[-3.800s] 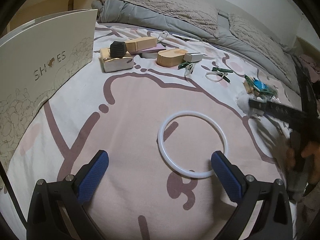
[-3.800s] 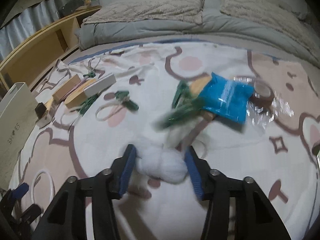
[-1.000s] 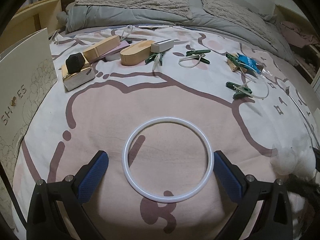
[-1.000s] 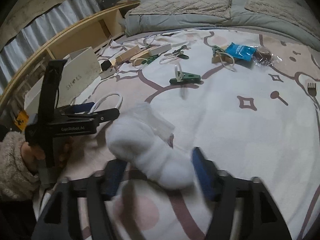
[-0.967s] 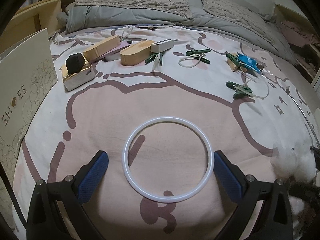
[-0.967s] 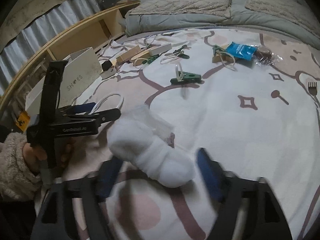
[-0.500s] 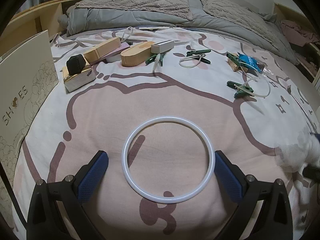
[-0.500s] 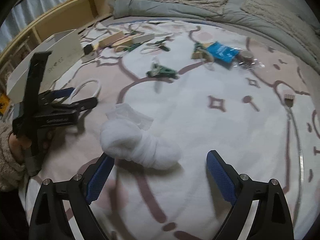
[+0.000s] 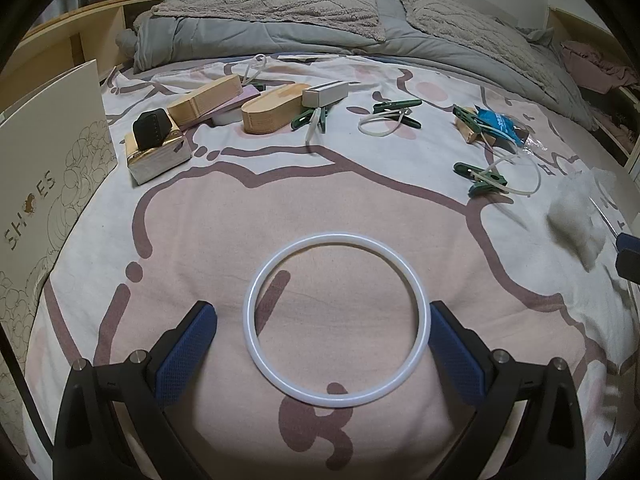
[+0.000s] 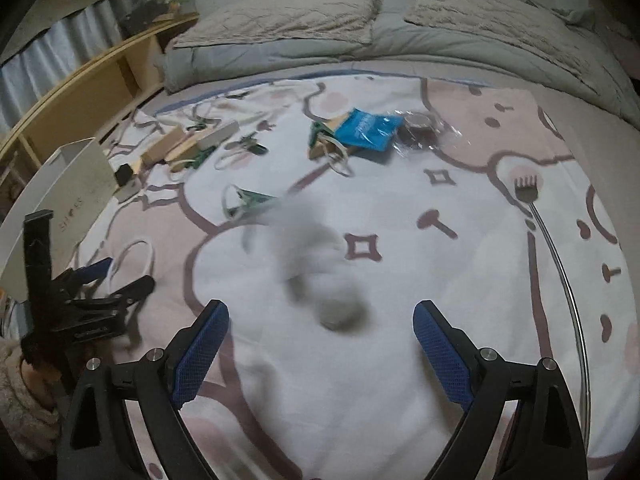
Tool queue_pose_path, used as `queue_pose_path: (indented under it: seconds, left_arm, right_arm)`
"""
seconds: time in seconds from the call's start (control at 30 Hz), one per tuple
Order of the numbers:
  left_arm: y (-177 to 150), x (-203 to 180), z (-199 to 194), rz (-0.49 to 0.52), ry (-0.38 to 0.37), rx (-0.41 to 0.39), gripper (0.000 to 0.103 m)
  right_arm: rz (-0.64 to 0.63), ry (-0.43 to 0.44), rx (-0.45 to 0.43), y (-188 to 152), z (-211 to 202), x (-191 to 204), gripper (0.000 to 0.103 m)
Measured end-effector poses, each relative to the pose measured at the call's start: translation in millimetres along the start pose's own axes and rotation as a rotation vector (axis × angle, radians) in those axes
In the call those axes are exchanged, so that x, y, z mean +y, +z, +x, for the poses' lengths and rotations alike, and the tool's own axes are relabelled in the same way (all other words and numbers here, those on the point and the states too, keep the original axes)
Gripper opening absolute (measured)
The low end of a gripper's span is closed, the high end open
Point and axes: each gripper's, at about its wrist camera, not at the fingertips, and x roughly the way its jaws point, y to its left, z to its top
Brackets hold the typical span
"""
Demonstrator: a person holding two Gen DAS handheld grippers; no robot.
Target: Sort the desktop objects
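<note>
A white ring lies flat on the pink and white bedspread. My left gripper stands open around it, one blue pad on each side, neither clearly touching. My right gripper is open with nothing between its pads. A white fluffy wad sits blurred just ahead of it, apart from both pads. In the left wrist view the wad is at the far right, beside a tip of the right gripper's fingers. The right wrist view shows the left gripper held by a hand, at the ring.
A cream shoe box stands at the left. Wooden blocks, a black cube on a gold box, green clips and a blue packet lie farther back. A metal fork-headed rod runs along the right. Grey bedding lies behind.
My right gripper opened and let go of the white wad, then drew back and tilted. The wad now lies free ahead of it. My left gripper stayed around the ring.
</note>
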Motion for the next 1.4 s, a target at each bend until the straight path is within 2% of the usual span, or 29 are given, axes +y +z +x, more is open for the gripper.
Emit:
queue_pose_path:
  seconds: [0.13,0.2,0.27,0.37,0.43,0.47,0.53,0.6,0.73,0.9,1.0,1.2,1.4]
  left_arm:
    - [-0.2,0.0,0.0,-0.001,-0.001,0.000,0.103]
    - [-0.2,0.1,0.1,-0.001,0.000,0.000,0.103]
    - [-0.3,0.0,0.1,-0.001,0.000,0.000,0.103]
    - [-0.3,0.0,0.1,-0.001,0.000,0.000,0.103]
    - [-0.3,0.2,0.1,-0.001,0.000,0.000,0.103]
    - [-0.3,0.1,0.1,-0.001,0.000,0.000,0.103]
    - [-0.4,0.2,0.1,-0.002,-0.001,-0.001,0.103]
    - [-0.3,0.1,0.1,-0.001,0.000,0.000,0.103]
    - [-0.4,0.1,0.1,-0.002,0.000,-0.001,0.103]
    - [-0.5,0.2,0.1,-0.002,-0.001,-0.001,0.103]
    - [-0.6,0.2,0.1,-0.002,0.000,-0.001,0.103]
    - [-0.6,0.3,0.1,-0.002,0.000,-0.001,0.103]
    - [-0.6,0.4,0.1,-0.003,0.000,-0.001,0.103]
  right_arm:
    - [-0.060,-0.049,-0.011,-0.1,1.8,6.9,0.093]
    - [-0.045,-0.070,-0.012,0.2,5.4,2.6,0.093]
    - [-0.024,-0.091,-0.024,0.9,7.9,-3.5,0.088]
    - [-0.014,-0.127,-0.040,4.2,13.0,-10.0,0.075]
    - [-0.025,-0.137,-0.045,7.2,18.6,-12.2,0.061]
    - [-0.032,-0.146,-0.041,8.6,22.5,-13.1,0.058]
    - [-0.045,-0.171,-0.031,10.5,31.1,-15.5,0.041]
    - [-0.050,-0.175,-0.027,11.4,36.0,-18.0,0.033]
    - [-0.102,-0.130,-0.048,10.8,30.9,-11.9,0.032]
    - [-0.210,0.059,-0.052,11.0,11.9,5.7,0.032]
    - [-0.321,0.115,-0.028,7.2,3.6,22.7,0.032]
    - [-0.434,0.153,0.058,-5.4,-0.6,36.4,0.032]
    - [-0.420,0.075,0.106,-14.0,17.4,32.7,0.033]
